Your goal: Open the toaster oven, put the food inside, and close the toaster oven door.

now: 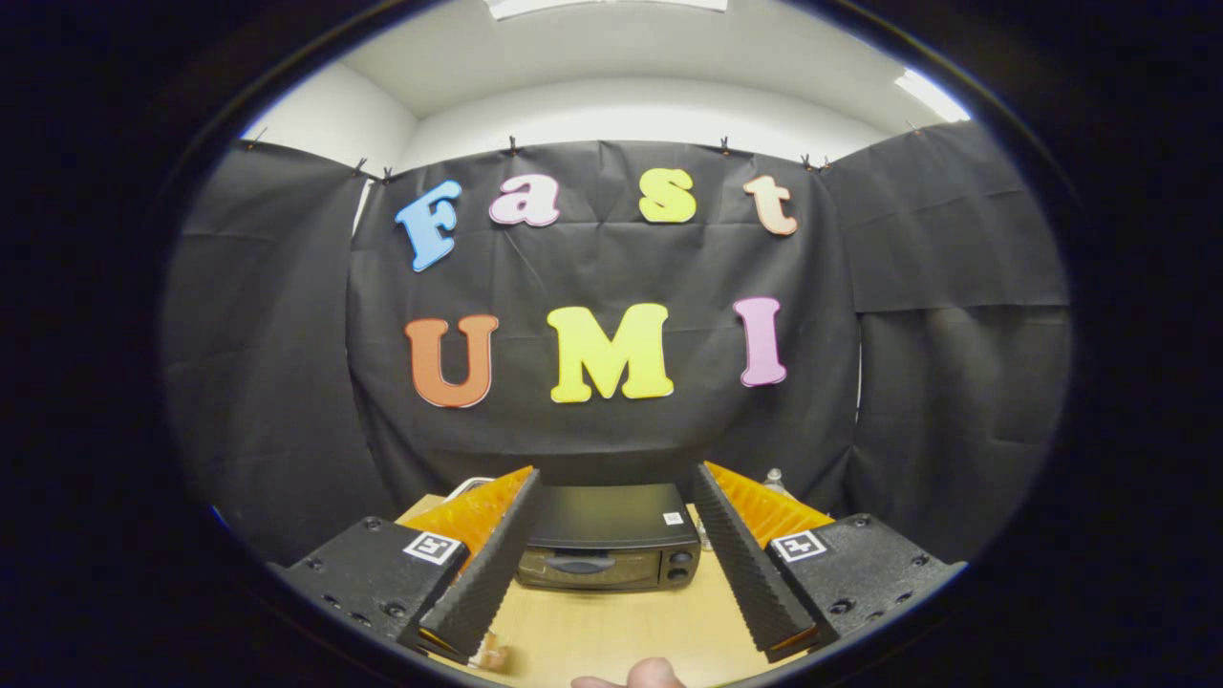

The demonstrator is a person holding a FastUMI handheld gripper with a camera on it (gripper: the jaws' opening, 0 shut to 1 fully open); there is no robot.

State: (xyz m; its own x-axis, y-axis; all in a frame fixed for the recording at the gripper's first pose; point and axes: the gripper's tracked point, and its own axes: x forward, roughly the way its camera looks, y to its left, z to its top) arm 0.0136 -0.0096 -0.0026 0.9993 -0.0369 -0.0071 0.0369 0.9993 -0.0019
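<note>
- gripper (611,564) fingers spread wide, nothing between the pads, not touching anything; ribbed black pads with orange backs angle in from lower left and lower right of frame.
- toaster oven (609,542) sits lower centre of frame, dead ahead of the fingers and seen in the gap between them, on the wooden table (611,631), back near the black cloth wall.
- oven door (588,569) looks closed; dark bar handle (578,565) runs left-right across the front, so its long axis lies crosswise to the fingers' reach.
- two knobs (677,566) at right end of the oven front.
- key relation: oven straight forward and a bit lower than the tips, well apart; judgement: approach is straight in, dipping to meet the handle.
- small pale food piece (492,655) on table just by the left finger tip, bottom left, partly hidden; can't tell what it is.
- a fingertip (654,674) of a person pokes in at bottom centre.
- small bottle-like thing (775,478) behind right finger, too small to tell.
- task stage, by guess: opening step not yet done.
</note>
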